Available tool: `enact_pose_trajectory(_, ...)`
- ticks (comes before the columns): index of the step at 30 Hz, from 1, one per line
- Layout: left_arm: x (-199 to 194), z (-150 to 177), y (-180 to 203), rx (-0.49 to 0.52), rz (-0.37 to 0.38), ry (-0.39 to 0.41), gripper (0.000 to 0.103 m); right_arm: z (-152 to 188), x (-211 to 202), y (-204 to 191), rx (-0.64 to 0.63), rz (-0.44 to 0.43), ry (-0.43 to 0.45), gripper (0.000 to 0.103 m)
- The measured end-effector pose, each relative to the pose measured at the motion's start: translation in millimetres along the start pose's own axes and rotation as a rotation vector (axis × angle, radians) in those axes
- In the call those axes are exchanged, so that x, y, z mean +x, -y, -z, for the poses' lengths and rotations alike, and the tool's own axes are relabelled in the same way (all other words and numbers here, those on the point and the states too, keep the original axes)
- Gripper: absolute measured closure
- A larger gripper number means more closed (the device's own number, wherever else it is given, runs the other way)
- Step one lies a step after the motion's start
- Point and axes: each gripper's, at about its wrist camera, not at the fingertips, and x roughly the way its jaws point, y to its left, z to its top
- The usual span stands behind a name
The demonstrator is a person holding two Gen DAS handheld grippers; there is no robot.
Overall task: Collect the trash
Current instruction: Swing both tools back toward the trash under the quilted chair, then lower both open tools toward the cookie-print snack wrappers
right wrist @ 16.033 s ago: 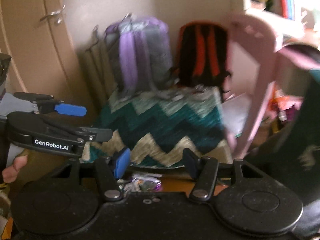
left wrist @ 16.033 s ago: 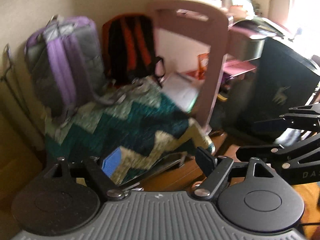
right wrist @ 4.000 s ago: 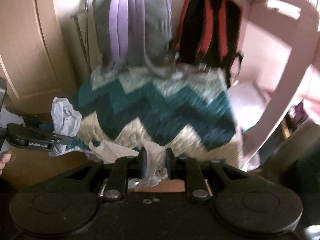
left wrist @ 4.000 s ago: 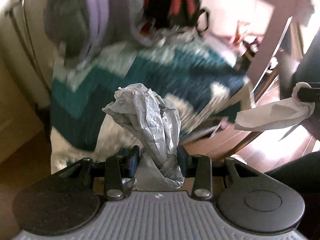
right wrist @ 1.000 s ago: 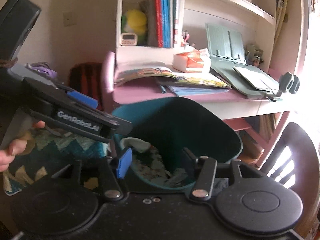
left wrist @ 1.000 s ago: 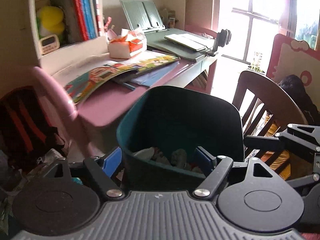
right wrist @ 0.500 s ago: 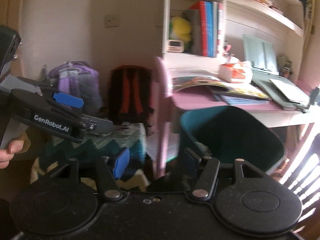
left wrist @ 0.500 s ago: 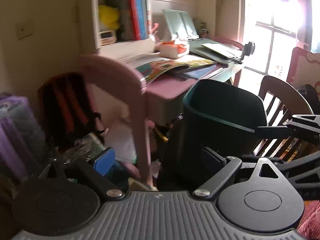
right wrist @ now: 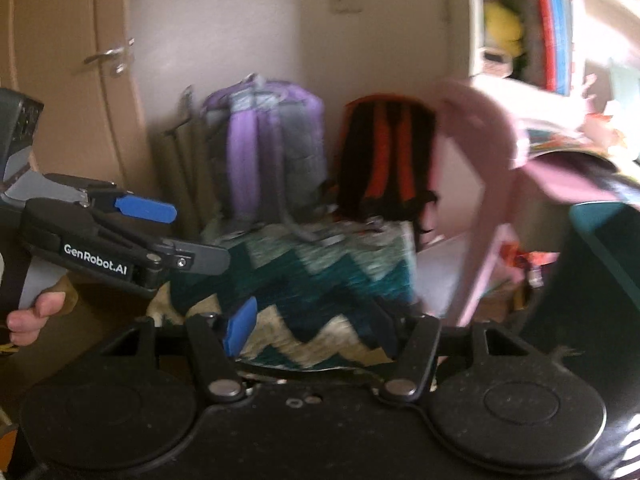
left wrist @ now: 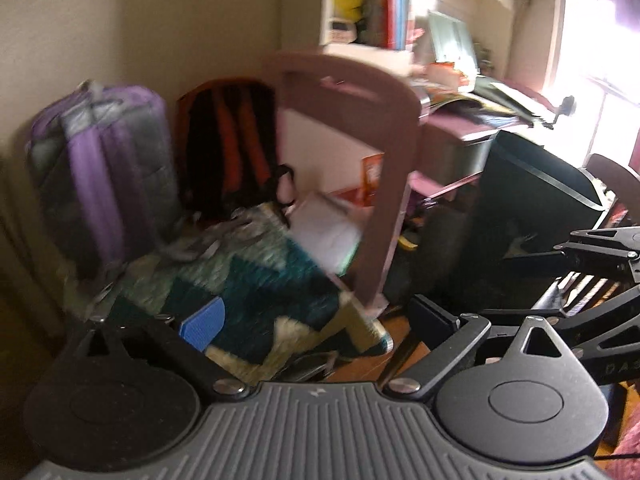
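Pointing toward the corner of the room, the left gripper has its jaws widening with nothing between them — only the zigzag blanket shows through the gap. The right gripper is also opening, likewise empty, its blue pad standing in front of the same teal-and-cream blanket. No loose trash can be made out in either view; both are blurred. The dark teal trash bin stands at the right of the left wrist view, beside the pink chair, and its rim shows at the right edge of the right wrist view. Its contents cannot be seen from here.

Against the wall behind the blanket lean a purple-and-grey backpack and, just beside it, a black-and-orange backpack. A pink desk strewn with books sits behind the chair, and a white shelf above it holds upright books and something yellow. In the right wrist view a hand grips the left gripper's handle — the tool is seen side-on at the left edge.
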Motion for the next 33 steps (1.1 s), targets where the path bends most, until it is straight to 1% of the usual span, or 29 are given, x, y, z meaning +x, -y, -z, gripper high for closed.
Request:
enact_pose_trajectory(2,3.1,16.0,-19.8,-0.018,-0.017,-0.011,0.004,2.5,18.2,-12.6,-0.007,-0.033,-0.020,0.041)
enact_pose_trajectory(7,19.5,56.6,-71.4,-0.086,-0.026,-0.049,0.001,18.1,66.2,-41.6,-0.011,-0.101,-0.081,0.041)
enact_pose_trajectory(10,38.1,81.0,-103.0,-0.131,-0.038,-0.085,0.001,32.5,100.0,-54.9,-0.003,-0.140,-0.128,0.041)
enact_pose_trajectory(15,76.3,120.5,-152.0,-0.165,-0.096,-0.117,0.001,60.6,164.7,-70.6,0.010,-0.175,-0.201,0.040)
enact_pose_trajectory(19,115.9,153.4,-187.0,-0.149,-0.127,-0.161,0.001,85.0,224.3,-77.9,0.048,-0.182,-0.266,0.040)
enact_pose_trajectory(24,160.2,195.9,-219.3,-0.104,-0.162,-0.215,0.001,118.9,297.6,-84.7,0.109,-0.161,-0.341,0.040)
enact_pose_trajectory(29,200.1,242.9,-254.1,-0.136,-0.177,-0.247,0.001,153.3,358.9,-89.8,0.144,-0.127,-0.379,0.040)
enact_pose_trajectory(33,235.9,284.1,-273.7,-0.140,-0.176,-0.317,0.001,181.1,406.7,-89.6,0.191,-0.116,-0.442,0.039)
